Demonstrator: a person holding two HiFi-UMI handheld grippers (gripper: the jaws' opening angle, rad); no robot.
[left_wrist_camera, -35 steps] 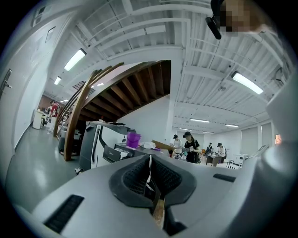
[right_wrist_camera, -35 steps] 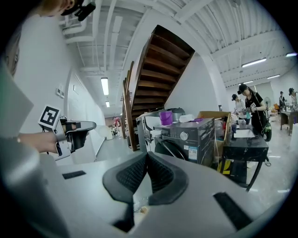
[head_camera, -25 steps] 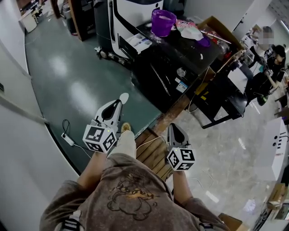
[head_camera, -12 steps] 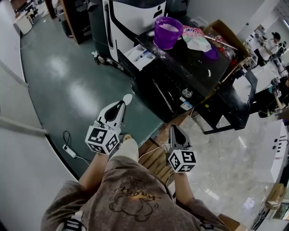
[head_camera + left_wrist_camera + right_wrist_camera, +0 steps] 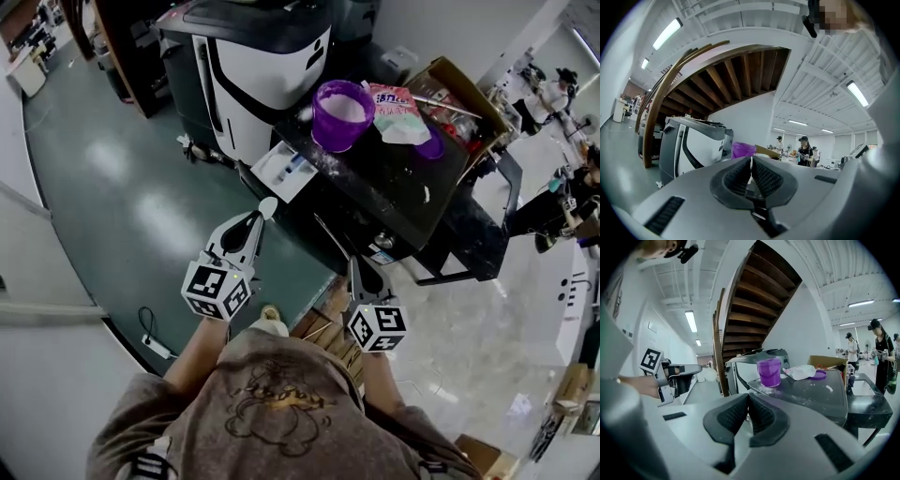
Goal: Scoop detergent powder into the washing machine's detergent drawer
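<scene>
A white and black washing machine (image 5: 262, 56) stands at the top of the head view, its white detergent drawer (image 5: 284, 169) pulled out. Beside it on a black table (image 5: 403, 197) sit a purple bucket (image 5: 342, 112) holding white powder, a detergent bag (image 5: 398, 111) and a purple lid (image 5: 429, 145). My left gripper (image 5: 248, 223) is shut on the handle of a white spoon (image 5: 266, 205), short of the drawer. In the left gripper view the thin handle (image 5: 751, 168) sits between the closed jaws. My right gripper (image 5: 361, 274) is shut with nothing in it, level with the table's near edge.
An open cardboard box (image 5: 459, 80) stands behind the table. People (image 5: 553, 94) work at the far right. Wooden slats (image 5: 323, 323) lie under my feet, and a power strip (image 5: 159, 349) lies on the green floor at left. White powder is spilled on the tabletop.
The washing machine, drawer and table have come nearer and lower in the head view as I stepped towards them. Both grippers keep their pose, the spoon still held.
</scene>
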